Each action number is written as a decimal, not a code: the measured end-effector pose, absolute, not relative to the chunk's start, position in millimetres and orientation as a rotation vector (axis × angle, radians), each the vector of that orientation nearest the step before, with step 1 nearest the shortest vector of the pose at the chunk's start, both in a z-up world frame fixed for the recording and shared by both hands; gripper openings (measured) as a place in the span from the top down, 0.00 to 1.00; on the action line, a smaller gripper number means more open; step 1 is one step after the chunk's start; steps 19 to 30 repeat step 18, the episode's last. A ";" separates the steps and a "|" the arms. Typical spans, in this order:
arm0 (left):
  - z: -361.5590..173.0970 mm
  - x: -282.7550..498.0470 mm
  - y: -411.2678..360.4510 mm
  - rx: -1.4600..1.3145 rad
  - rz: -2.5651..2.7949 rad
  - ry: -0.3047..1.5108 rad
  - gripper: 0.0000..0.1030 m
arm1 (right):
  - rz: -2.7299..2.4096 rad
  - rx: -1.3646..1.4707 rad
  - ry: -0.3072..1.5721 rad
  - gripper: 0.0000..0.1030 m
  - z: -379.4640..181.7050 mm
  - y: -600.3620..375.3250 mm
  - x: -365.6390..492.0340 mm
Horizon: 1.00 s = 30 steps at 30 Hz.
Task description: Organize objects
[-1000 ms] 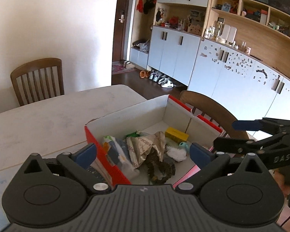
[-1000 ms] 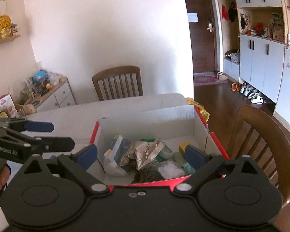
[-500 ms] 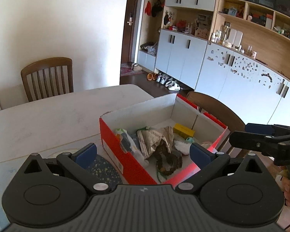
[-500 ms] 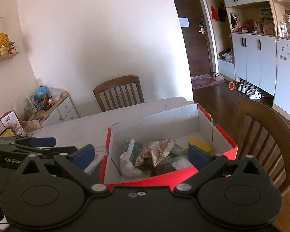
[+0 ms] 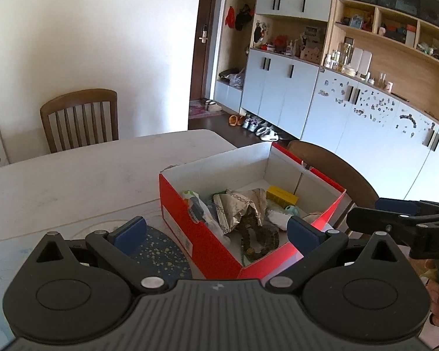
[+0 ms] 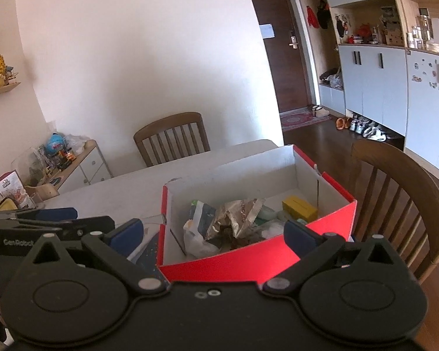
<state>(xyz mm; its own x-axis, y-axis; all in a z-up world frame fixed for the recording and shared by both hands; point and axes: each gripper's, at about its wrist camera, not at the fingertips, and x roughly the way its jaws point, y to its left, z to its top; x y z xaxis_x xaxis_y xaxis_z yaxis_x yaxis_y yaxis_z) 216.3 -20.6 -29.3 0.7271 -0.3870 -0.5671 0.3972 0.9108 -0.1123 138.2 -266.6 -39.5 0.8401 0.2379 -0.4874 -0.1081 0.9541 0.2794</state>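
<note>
I am looking down at the open red cardboard shoebox with white inner walls (image 5: 207,245), which is sitting on the pale stone-look table (image 5: 73,181) near its right edge, its long axis running away from me toward the brown wooden chair (image 5: 333,163) and the far right. I am holding the left gripper (image 5: 216,232) just short of the box's near corner with its jaws spread wide and gripping nothing; the right gripper (image 6: 213,232) is hovering at the near short wall, equally spread and empty. Inside, a crumpled silver foil wrapper (image 6: 240,210), a small yellow carton (image 6: 300,207) and a white plastic pouch (image 6: 197,234) are lying heaped; the dark lump under the foil is hard to identify. A dark speckled mat (image 5: 164,251) is showing beside the box, partly hidden by my left finger.
</note>
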 end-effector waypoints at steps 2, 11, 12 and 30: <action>-29.4 216.1 -19.9 0.013 -0.434 0.624 0.00 | 0.179 0.243 0.545 0.01 -39.5 -266.5 137.9; -30.2 215.5 -19.5 0.026 -0.413 0.623 0.00 | 0.167 0.244 0.544 0.01 -39.6 -263.8 137.7; -30.2 215.0 -19.5 0.030 -0.411 0.623 0.00 | 0.166 0.245 0.545 0.01 -39.5 -263.8 137.2; -30.1 216.4 -16.3 0.029 -0.401 0.621 0.00 | 0.164 0.246 0.548 0.01 -40.0 -261.4 138.0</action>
